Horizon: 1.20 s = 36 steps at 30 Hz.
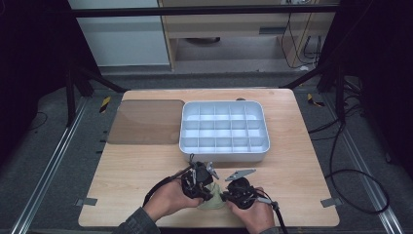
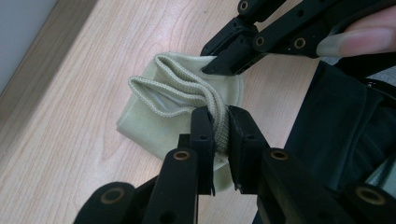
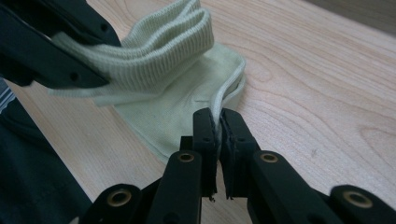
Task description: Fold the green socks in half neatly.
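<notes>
Fingers of the left gripper (image 2: 219,135) pinch the pale green sock's (image 2: 159,116) ribbed cuff; right gripper (image 3: 218,135) pinches its edge. Folding looks underway, divided organizer tray (image 1: 224,146) empty.

- One pale green sock (image 2: 182,100) is counted, lying folded on the table near the front edge.
- Two grippers are seen on it: the left gripper (image 2: 219,126) and the right gripper (image 3: 218,128), each clamped on the fabric.
- Two hands are counted, one behind each gripper.
- One white divided tray (image 1: 224,152) is spotted; its compartments are laid out in three rows of five, fifteen in all.
- One brown translucent lid (image 1: 145,122) is noted beside the tray.
- One wooden table (image 1: 302,165) is counted under it all.
</notes>
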Motion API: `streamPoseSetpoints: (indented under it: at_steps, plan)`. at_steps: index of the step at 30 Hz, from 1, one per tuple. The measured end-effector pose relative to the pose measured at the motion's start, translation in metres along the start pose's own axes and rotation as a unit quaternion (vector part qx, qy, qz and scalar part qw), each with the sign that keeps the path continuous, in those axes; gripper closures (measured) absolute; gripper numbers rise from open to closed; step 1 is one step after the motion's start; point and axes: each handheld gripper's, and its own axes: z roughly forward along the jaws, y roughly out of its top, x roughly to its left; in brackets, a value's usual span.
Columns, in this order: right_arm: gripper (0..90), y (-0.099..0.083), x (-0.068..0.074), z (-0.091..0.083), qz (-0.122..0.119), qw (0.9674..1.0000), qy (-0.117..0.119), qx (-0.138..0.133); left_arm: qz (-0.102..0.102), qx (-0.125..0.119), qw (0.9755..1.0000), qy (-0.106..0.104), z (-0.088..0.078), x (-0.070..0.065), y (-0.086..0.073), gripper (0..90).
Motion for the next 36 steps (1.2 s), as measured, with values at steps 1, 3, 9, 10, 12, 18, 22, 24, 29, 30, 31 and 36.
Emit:
streamPoseSetpoints:
  at_steps: [1,3,9,10,12,18,22,24,29,30,31,36]
  plan:
    - [84.7,0.000,0.000,0.000,0.000,1.0000,0.000,-0.001,0.001,0.001,1.0000,0.001,0.002,0.000,0.001,80.6]
    - [80.6,-0.001,-0.002,-0.001,0.005,1.0000,-0.003,-0.005,0.000,0.003,1.0000,0.003,0.004,-0.001,0.002,80.6]
    - [66.9,-0.007,-0.006,-0.010,0.008,0.9996,-0.011,-0.024,0.001,0.002,1.0000,0.006,0.006,0.000,0.003,80.5]
    - [66.8,-0.008,-0.006,-0.012,0.011,0.9996,-0.010,-0.024,0.001,0.001,1.0000,0.005,0.006,0.000,0.003,80.4]
    - [66.8,-0.010,-0.007,-0.014,0.014,0.9995,-0.012,-0.027,0.001,-0.001,1.0000,0.006,0.006,-0.001,0.003,80.4]
    - [70.9,-0.011,-0.009,-0.015,0.015,0.9994,-0.008,-0.029,0.003,-0.004,1.0000,0.006,0.007,-0.002,0.004,80.2]
    - [78.2,-0.011,-0.010,-0.014,0.023,0.9993,0.001,-0.030,0.000,-0.010,0.9999,0.008,0.006,-0.002,0.004,79.9]
    - [82.6,-0.012,-0.012,-0.013,0.024,0.9992,0.006,-0.032,-0.002,-0.013,0.9999,0.010,0.006,-0.002,0.004,79.8]
    - [86.9,-0.015,-0.013,-0.012,0.032,0.9988,0.020,-0.031,-0.001,-0.016,0.9999,0.006,0.006,-0.005,0.006,79.2]
    - [86.9,-0.015,-0.014,-0.012,0.032,0.9988,0.020,-0.032,-0.002,-0.016,0.9999,0.007,0.007,-0.006,0.006,79.1]
    - [86.9,-0.015,-0.014,-0.012,0.032,0.9987,0.020,-0.033,-0.002,-0.017,0.9998,0.006,0.007,-0.006,0.007,79.0]
    - [80.3,-0.016,-0.016,-0.012,0.036,0.9986,0.017,-0.036,-0.010,-0.027,0.9996,-0.001,0.009,-0.007,0.010,75.7]
